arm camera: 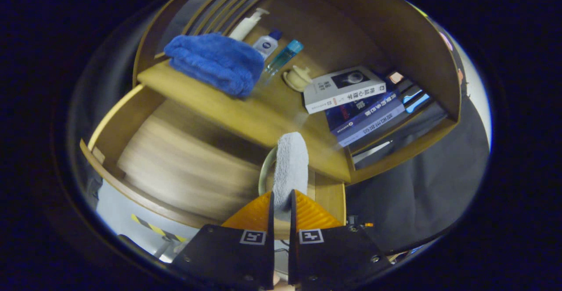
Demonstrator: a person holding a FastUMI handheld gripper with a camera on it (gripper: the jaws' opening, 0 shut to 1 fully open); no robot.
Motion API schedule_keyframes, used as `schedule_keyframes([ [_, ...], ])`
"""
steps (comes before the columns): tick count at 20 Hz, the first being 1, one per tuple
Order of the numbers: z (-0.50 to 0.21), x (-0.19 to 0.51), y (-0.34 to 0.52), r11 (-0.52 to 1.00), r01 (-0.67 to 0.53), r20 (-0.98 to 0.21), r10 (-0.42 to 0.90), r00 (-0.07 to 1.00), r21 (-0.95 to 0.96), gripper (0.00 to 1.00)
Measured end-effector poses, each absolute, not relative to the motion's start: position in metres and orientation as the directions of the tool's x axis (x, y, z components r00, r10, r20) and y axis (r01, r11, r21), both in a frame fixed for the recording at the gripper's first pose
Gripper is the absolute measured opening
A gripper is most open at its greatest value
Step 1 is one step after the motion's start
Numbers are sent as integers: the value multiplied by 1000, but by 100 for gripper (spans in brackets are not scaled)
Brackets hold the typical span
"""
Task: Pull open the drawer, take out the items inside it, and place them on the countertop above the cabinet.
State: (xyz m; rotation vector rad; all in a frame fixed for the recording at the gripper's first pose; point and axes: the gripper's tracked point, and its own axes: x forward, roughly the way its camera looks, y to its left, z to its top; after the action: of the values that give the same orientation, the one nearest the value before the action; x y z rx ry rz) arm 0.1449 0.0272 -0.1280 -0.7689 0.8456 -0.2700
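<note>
Bottles (281,56) behind towel, stacked books (358,106) by cabinet's side wall.

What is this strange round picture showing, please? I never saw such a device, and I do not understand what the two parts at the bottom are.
The two parts at the bottom belong to a hand-held gripper: a person carries it, and there is no robot arm. The camera rides on the gripper and looks forward along its two fingers, so the picture bends like a fish eye.

The fingers are closed on a pale grey sponge, which sticks out ahead of them. Below it is a wooden drawer, pulled open, with a round rim showing beside the sponge.

Beyond lies the countertop. On it rest a blue towel, three bottles, a small cream object and a stack of books.
</note>
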Motion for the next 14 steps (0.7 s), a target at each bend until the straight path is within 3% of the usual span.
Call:
schedule_keyframes([
  [7, -117, 236, 35, 836, -39, -585, -348, 733, -547, 13],
  [11, -136, 273, 27, 871, -56, -628, -307, 715, -489, 13],
  [14, -130, 276, 29, 876, -58, -603, -281, 747, -479, 29],
])
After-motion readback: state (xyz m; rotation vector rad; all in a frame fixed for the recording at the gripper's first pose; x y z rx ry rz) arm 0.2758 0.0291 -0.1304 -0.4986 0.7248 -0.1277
